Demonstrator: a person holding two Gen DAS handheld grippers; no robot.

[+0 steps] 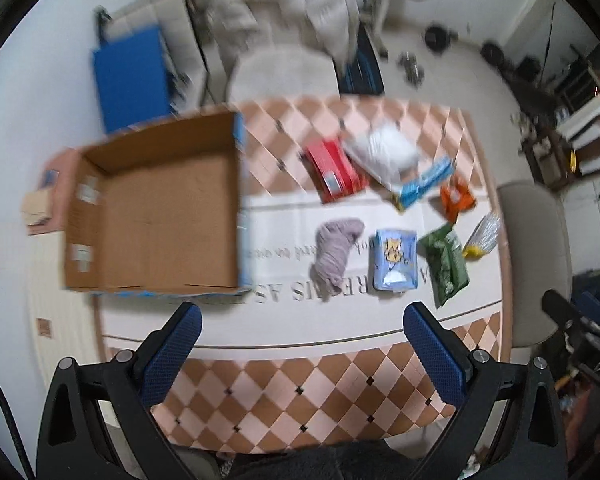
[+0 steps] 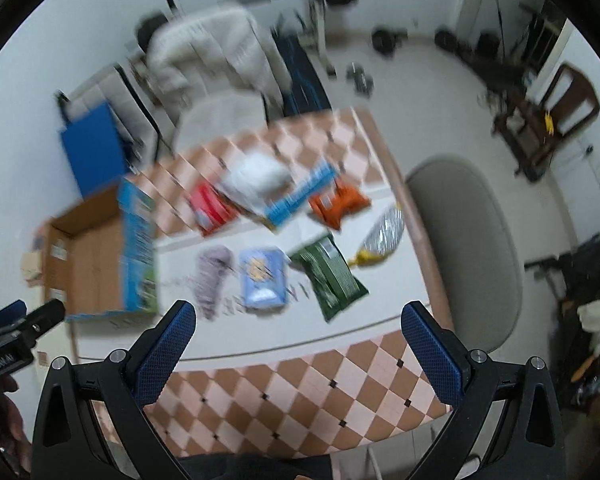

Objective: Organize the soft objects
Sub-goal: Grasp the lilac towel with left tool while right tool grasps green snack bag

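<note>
An open cardboard box (image 1: 156,208) stands empty on the table's left; it also shows in the right wrist view (image 2: 96,256). To its right lie soft items: a lilac yarn bundle (image 1: 336,252), a blue tissue pack (image 1: 394,258), a green pouch (image 1: 446,264), a red packet (image 1: 334,170), a white puffy bag (image 1: 384,152), a blue-white packet (image 1: 426,182), an orange pouch (image 1: 456,196) and a clear bag with yellow contents (image 1: 482,236). My left gripper (image 1: 300,320) is open and empty, high above the table's near side. My right gripper (image 2: 298,320) is open and empty, also well above the table.
The table (image 1: 284,396) has a checkered cloth with a white runner. A padded chair (image 2: 468,240) stands at the right, another chair (image 1: 284,68) with a draped blanket at the far side. A blue panel (image 1: 132,76) leans at the far left.
</note>
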